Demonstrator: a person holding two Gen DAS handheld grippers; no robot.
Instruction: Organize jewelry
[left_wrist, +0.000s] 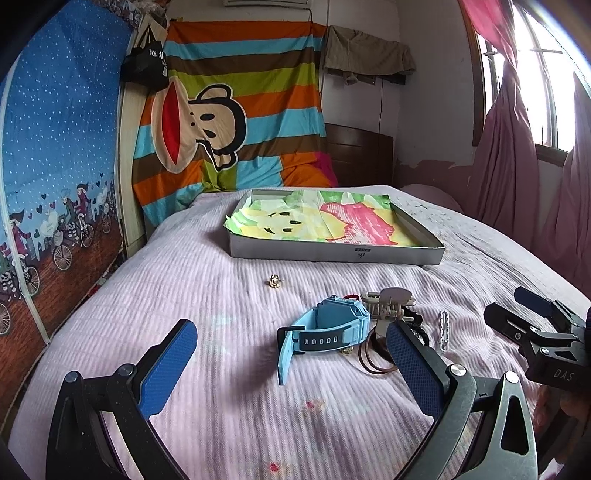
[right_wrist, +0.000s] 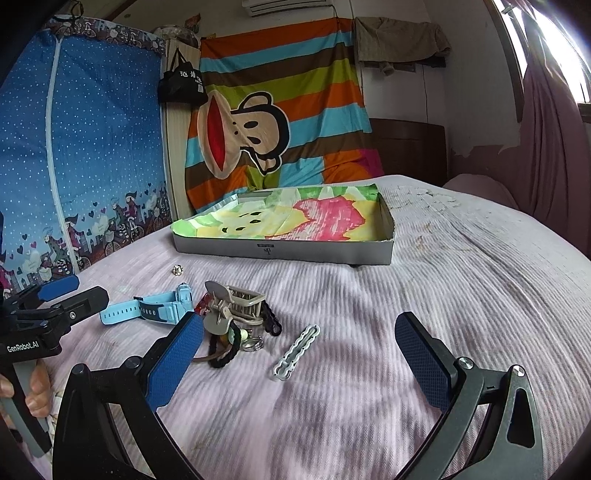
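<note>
A light blue watch (left_wrist: 325, 328) (right_wrist: 155, 308) lies on the pink bedspread just ahead of my left gripper (left_wrist: 291, 363), which is open and holds nothing. Beside the watch sits a pile: a beige hair claw (left_wrist: 388, 304) (right_wrist: 229, 301), thin brown bangles (left_wrist: 373, 356), a black hair tie (right_wrist: 223, 354) and a small ring (right_wrist: 253, 345). A white hair clip (right_wrist: 297, 352) (left_wrist: 443, 328) lies apart, in front of my right gripper (right_wrist: 299, 363), also open and empty. A small gold ring (left_wrist: 274, 281) (right_wrist: 177, 270) rests alone, farther back. A shallow grey box (left_wrist: 332, 253) (right_wrist: 280, 251) lined with colourful paper stands behind.
The bed fills both views. A blue fabric wardrobe (left_wrist: 55, 147) stands at the left, a striped cartoon sheet (left_wrist: 236, 110) hangs behind, and pink curtains (left_wrist: 517, 177) hang at the right. A hand (right_wrist: 37, 384) holds the left gripper's handle.
</note>
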